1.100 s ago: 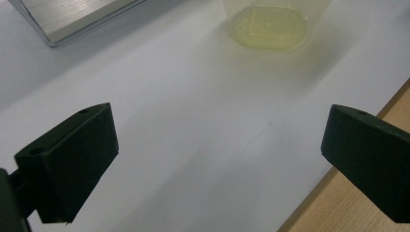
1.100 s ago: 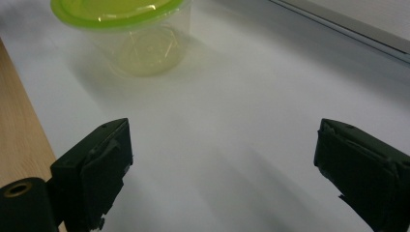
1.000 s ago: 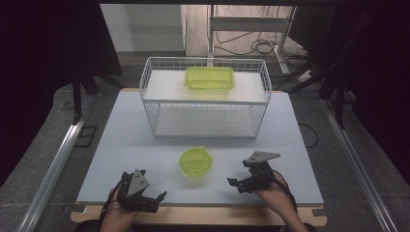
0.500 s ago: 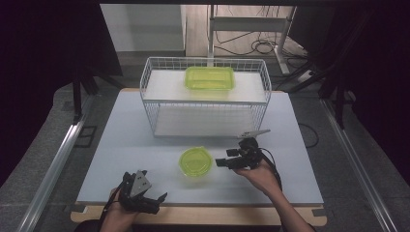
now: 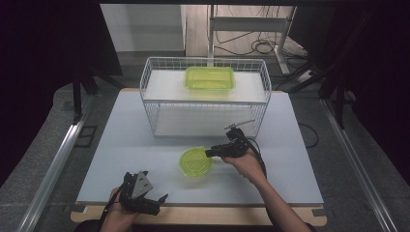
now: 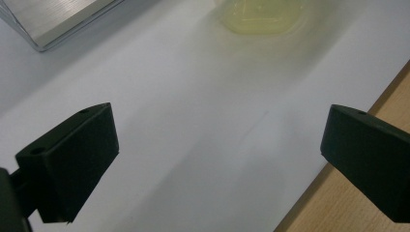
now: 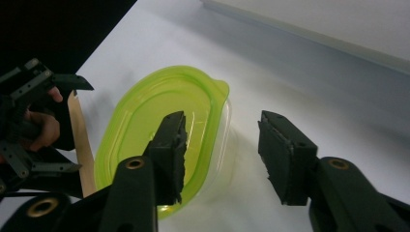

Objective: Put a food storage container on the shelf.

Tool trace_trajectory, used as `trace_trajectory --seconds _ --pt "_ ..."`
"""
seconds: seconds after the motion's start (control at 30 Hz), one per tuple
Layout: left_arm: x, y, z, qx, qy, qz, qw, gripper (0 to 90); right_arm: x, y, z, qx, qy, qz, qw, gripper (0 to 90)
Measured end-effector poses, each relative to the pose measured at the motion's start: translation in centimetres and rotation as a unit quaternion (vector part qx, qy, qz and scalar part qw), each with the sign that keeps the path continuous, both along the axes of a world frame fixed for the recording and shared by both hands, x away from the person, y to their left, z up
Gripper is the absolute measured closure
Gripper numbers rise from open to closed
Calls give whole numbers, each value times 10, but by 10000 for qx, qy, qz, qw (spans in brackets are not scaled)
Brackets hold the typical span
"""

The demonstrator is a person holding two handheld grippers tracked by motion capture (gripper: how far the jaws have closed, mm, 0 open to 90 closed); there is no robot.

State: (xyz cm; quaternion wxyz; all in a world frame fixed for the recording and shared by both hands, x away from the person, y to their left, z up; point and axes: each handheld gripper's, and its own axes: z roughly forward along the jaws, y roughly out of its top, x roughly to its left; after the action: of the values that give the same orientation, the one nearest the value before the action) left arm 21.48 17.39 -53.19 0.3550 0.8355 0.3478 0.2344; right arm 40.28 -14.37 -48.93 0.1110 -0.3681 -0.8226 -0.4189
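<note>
Right gripper lines up on the green container's rim

At the left, the left gripper (image 5: 159, 199) rests near the front edge of the table (image 5: 121, 145), its jaws wide apart with nothing between them. The green container (image 5: 196, 162) sits on the table in front of the wire basket (image 5: 205, 96), where a second green container (image 5: 209, 78) lies on the upper shelf. At the right, the right gripper (image 5: 211, 153) reaches in level at the container's rim. Its jaws have just been closing; in the right gripper view one jaw stands over the bowl and the other outside the wall, not yet pressing. The step looks like the grasp. Next the jaws should pinch the rim squarely before lifting, probably towards the basket
</note>
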Motion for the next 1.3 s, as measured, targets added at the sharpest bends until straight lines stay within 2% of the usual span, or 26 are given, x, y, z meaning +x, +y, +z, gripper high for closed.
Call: trace_trajectory --seconds 0.1,0.13,0.23,0.57,0.67,0.8,0.9,1.0,1.3 --pt "0 0 0 9 -4 -8 10000 1 5 2 -4 85 249 29 9996 580" --pt "0 0 0 9 -4 -8 10000 1 5 2 -4 85 249 29 9996 580" --pt "0 0 0 16 -9 -43 10000 1 10 3 -7 157 464 59 9988 618" --pt "-1 -2 0 106 -27 -85 9999 1 10 6 -8 177 797 203 9965 794" --pt "-1 -2 0 116 -27 -98 9999 1 8 7 -5 157 796 213 9965 805" --pt "-1 -3 -1 130 -36 -110 9998 2 4 7 0 258 857 295 9955 816" --pt "-1 -4 -1 141 -31 -117 9998 2 1 7 5 219 766 291 9964 818" --pt "-1 -4 -1 152 -31 -130 9998 1 0 6 6 264 787 288 9961 819" --pt "-1 -5 -2 181 -32 -155 9997 1 -1 -4 12 554 786 195 9952 820"
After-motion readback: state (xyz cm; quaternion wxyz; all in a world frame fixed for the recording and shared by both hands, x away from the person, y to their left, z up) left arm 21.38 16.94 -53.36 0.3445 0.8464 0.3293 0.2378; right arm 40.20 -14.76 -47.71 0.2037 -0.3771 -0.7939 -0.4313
